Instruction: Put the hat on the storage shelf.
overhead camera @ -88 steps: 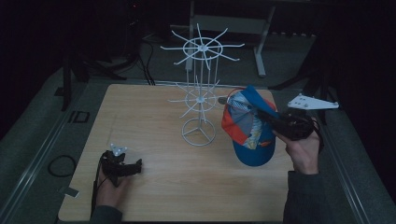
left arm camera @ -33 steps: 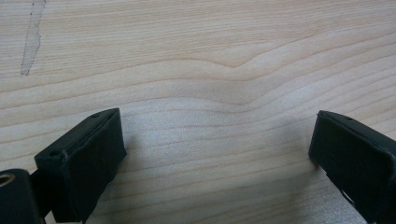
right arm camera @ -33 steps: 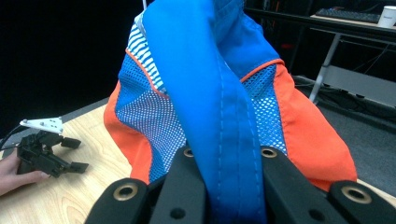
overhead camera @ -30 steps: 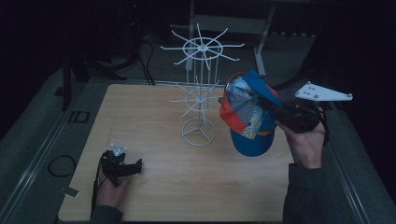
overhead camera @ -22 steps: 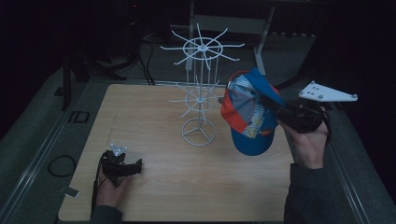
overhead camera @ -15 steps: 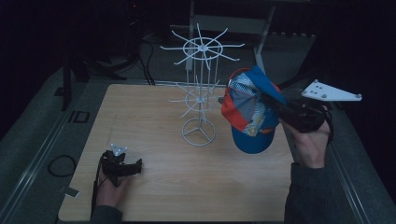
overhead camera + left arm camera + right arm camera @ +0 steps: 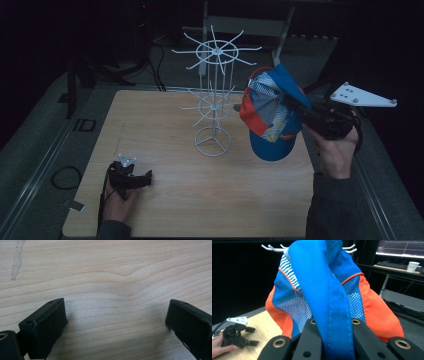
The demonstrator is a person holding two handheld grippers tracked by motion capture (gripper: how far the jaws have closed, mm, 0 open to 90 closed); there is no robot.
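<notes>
A blue, orange and white mesh cap hangs in the air to the right of a white wire rack with radial hooks. My right gripper is shut on the cap's blue fabric, which is pinched between its jaws. The rack's upper hooks show just behind the cap in the right gripper view. My left gripper rests on the wooden table near the front left, open, with bare wood between its jaws.
The rack's round base stands mid-table. The other hand and its gripper appear at lower left of the right gripper view. A desk with a keyboard and cup lies beyond. Dark floor and cables surround the table.
My right gripper has lifted the cap higher and tilted it more upright, drifting slightly right. The left gripper has stayed put on the table.
</notes>
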